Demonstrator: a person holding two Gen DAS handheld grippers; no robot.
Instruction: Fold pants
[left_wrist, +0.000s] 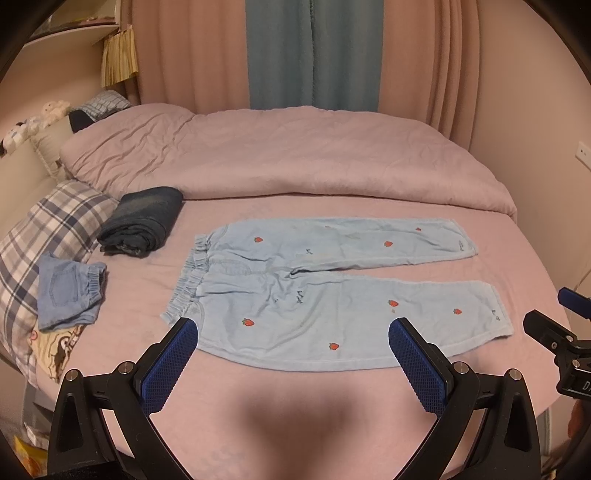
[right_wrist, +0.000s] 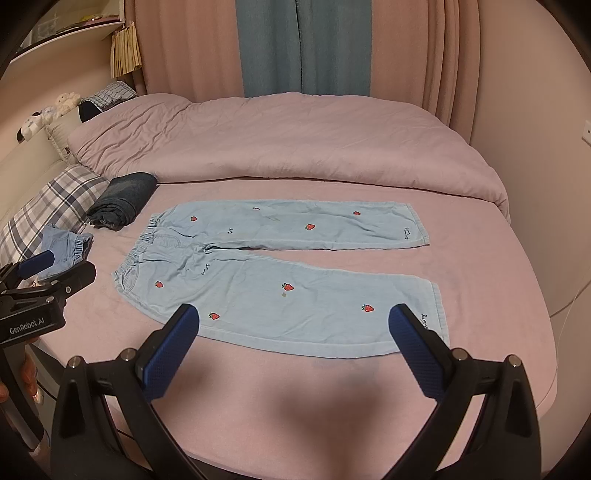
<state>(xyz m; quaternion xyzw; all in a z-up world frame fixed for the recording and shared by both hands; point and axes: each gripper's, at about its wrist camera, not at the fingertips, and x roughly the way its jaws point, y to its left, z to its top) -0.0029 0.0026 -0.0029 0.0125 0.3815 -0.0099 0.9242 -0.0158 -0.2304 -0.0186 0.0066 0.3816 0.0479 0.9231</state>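
Note:
Light blue pants (left_wrist: 332, 288) with red strawberry patches lie flat on the pink bed, waistband to the left, both legs spread apart toward the right. They also show in the right wrist view (right_wrist: 280, 273). My left gripper (left_wrist: 293, 326) is open and empty, hovering over the near edge of the near leg. My right gripper (right_wrist: 293, 314) is open and empty, over the near leg toward the cuff. The right gripper also shows at the right edge of the left wrist view (left_wrist: 554, 325), and the left gripper shows at the left edge of the right wrist view (right_wrist: 55, 273).
A folded dark denim garment (left_wrist: 144, 221) and small folded blue shorts (left_wrist: 70, 291) lie left of the pants. A plaid pillow (left_wrist: 48, 229) is at the left. A bunched pink duvet (left_wrist: 288, 155) lies behind. The bed edge (left_wrist: 535, 402) curves at right.

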